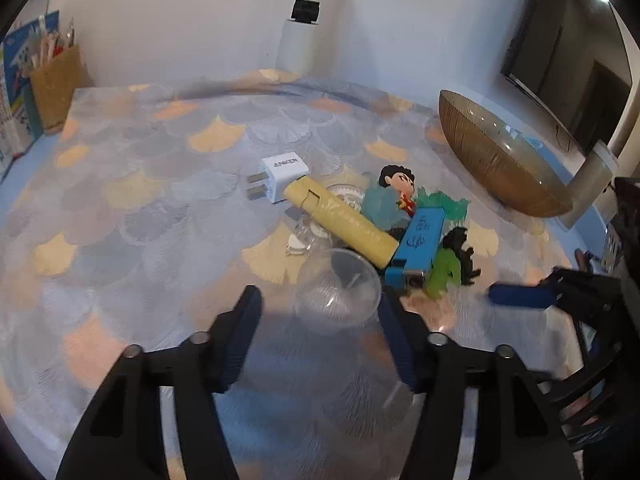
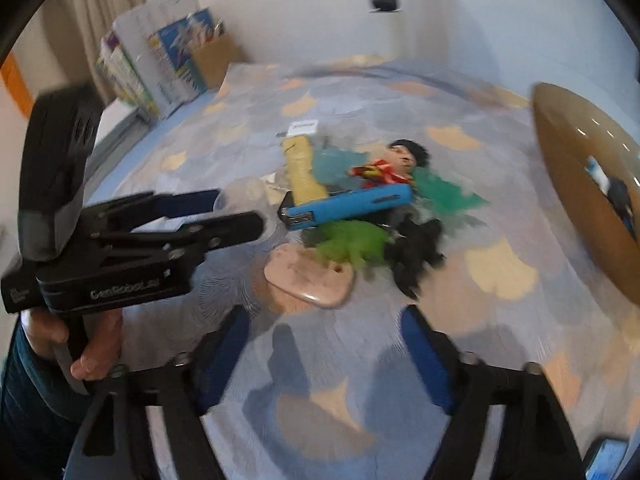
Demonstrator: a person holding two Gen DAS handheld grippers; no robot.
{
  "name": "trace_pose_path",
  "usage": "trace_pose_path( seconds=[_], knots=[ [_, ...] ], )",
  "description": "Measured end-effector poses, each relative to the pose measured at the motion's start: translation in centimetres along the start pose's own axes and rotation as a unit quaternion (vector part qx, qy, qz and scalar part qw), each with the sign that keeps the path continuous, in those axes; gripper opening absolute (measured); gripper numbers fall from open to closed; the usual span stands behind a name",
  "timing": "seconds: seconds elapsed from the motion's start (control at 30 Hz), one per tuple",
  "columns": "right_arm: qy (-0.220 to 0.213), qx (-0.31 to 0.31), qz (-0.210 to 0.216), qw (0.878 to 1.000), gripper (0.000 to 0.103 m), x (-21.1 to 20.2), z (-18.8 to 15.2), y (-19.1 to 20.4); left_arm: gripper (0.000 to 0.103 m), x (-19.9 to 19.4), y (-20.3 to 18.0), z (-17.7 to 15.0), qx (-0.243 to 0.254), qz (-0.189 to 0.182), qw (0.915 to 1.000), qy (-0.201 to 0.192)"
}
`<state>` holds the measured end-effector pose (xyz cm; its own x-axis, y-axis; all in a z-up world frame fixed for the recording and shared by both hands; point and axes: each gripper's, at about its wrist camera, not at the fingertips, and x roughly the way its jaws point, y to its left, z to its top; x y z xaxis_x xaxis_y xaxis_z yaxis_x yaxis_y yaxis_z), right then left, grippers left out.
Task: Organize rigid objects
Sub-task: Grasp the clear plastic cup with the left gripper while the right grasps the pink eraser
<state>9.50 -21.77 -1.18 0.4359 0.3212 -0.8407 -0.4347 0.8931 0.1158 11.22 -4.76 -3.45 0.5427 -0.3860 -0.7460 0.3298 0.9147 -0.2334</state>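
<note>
A small heap of odds and ends sits just right of centre in the left wrist view: a white Anker charger (image 1: 280, 178), a yellow tube-shaped case (image 1: 340, 220) lying across it, a blue lighter-like block (image 1: 418, 246), a little figurine with black hair (image 1: 398, 184), green (image 1: 444, 270) and black (image 1: 464, 254) toy figures, and a clear plastic cup (image 1: 340, 286) at the near edge of the pile. A brown ribbed bowl (image 1: 492, 160) stands well apart, at the right of the frame — probably where things should go.

The left gripper (image 1: 320, 300) hangs with its jaws parted on either side of the cup, pads not pressing it. The right gripper (image 2: 326, 320) is likewise parted over bare tablecloth (image 2: 320, 380), just short of a pink flat piece (image 2: 308, 276), holding nothing.

The cup looks light and thin-walled; I would guess it flexes and slips easily, so a gentle pinch across the rim or wall suits it. The charger and the blue block look stiff and boxy — flat sides offer the surest hold. The toy figures seem spiky and tangled together.

The right wrist view is smeared with motion, so the pile's edges blur. What lies under the yellow case, among clear bits, is hard to make out, and the bowl's contents are mostly hidden.
</note>
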Motion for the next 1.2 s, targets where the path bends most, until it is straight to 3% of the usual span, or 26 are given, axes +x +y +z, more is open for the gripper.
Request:
trace_pose_path(
  seconds=[0.07, 0.17, 0.27, 0.4, 0.43, 0.6, 0.8, 0.87, 0.93, 1.0, 1.2],
  knots=[
    [0.010, -0.005, 0.002, 1.000, 0.065, 1.1, 0.5, 0.1, 0.038, 0.0, 0.1, 0.1, -0.005, -0.009, 0.9999, -0.004],
    [0.005, -0.007, -0.003, 1.000, 0.063, 2.1, 1.3, 0.5, 0.038, -1.1, 0.6, -0.1, -0.012, 0.034, 0.9988, -0.032],
    [-0.003, -0.008, 0.006, 1.000, 0.063, 2.5, 1.4, 1.4, 0.038, -2.8, 1.9, -0.4, -0.036, 0.052, 0.9963, -0.058],
    [-0.008, -0.055, 0.092, 0.994, 0.060, 2.0, 0.4, 4.7, 0.038, -4.1, 4.2, -0.8, -0.058, 0.074, 0.9930, -0.072],
    [-0.011, -0.062, 0.096, 0.993, 0.060, 1.7, 0.2, 5.2, 0.038, -4.2, 4.6, -0.9, -0.062, 0.073, 0.9928, -0.072],
    [-0.002, -0.063, 0.048, 0.997, 0.061, 1.6, -0.2, 5.2, 0.038, -4.4, 6.1, -1.5, -0.083, 0.054, 0.9921, -0.078],
    [0.011, -0.060, 0.050, 0.997, 0.069, 2.9, 0.5, 6.4, 0.038, -4.8, 6.0, -1.9, -0.075, 0.039, 0.9926, -0.088],
    [0.006, -0.068, 0.016, 0.998, 0.069, 3.6, 0.9, 7.7, 0.038, -4.8, 6.2, -2.0, -0.076, 0.030, 0.9928, -0.087],
    [0.002, -0.074, -0.016, 0.997, 0.063, 4.0, 1.1, 8.3, 0.038, -4.7, 6.4, -1.9, -0.079, 0.028, 0.9927, -0.087],
    [-0.006, -0.091, -0.038, 0.995, 0.038, 4.2, 1.3, 9.0, 0.038, -4.7, 6.2, -1.9, -0.079, 0.030, 0.9926, -0.087],
    [-0.008, -0.090, -0.012, 0.996, 0.035, 2.3, -0.3, 7.5, 0.038, -4.6, 5.4, -2.0, -0.059, 0.045, 0.9934, -0.087]
  ],
)
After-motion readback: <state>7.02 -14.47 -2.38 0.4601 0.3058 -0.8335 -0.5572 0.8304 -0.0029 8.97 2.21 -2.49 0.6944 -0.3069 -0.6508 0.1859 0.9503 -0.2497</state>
